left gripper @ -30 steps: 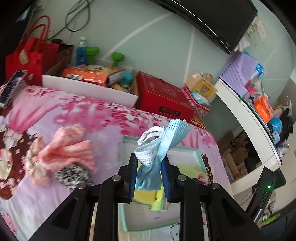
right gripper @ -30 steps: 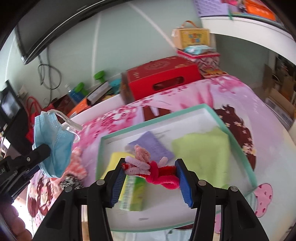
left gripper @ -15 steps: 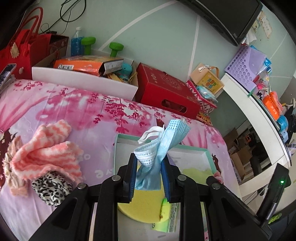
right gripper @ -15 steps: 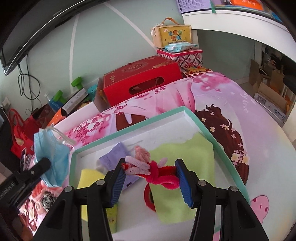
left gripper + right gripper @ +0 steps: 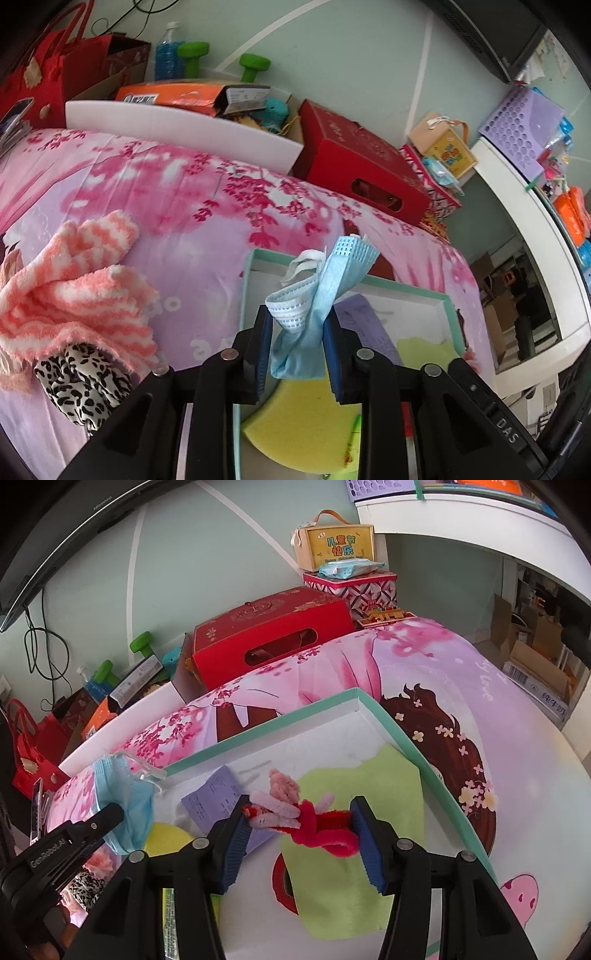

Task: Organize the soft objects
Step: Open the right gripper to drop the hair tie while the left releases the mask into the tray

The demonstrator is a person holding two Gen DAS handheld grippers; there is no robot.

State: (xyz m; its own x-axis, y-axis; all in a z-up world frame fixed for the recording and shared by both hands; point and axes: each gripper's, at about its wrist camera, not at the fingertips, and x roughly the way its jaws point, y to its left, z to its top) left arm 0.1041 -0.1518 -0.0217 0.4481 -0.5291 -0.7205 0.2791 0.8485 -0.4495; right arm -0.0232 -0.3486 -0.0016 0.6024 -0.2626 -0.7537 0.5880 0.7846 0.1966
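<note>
Over the box (image 5: 373, 709), the left gripper (image 5: 298, 345), its jaws just easing apart, pinched a mask (image 5: 314, 306) and the right gripper (image 5: 300, 836) squeezed fuzzy sticks (image 5: 306, 821), ready to drop them in.

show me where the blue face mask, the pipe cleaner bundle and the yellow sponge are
blue face mask (image 5: 308, 332), left wrist view, on the crumpled middle between the pads.
pipe cleaner bundle (image 5: 314, 821), right wrist view, on the red twisted part.
yellow sponge (image 5: 299, 421), left wrist view, on its flat top.
</note>
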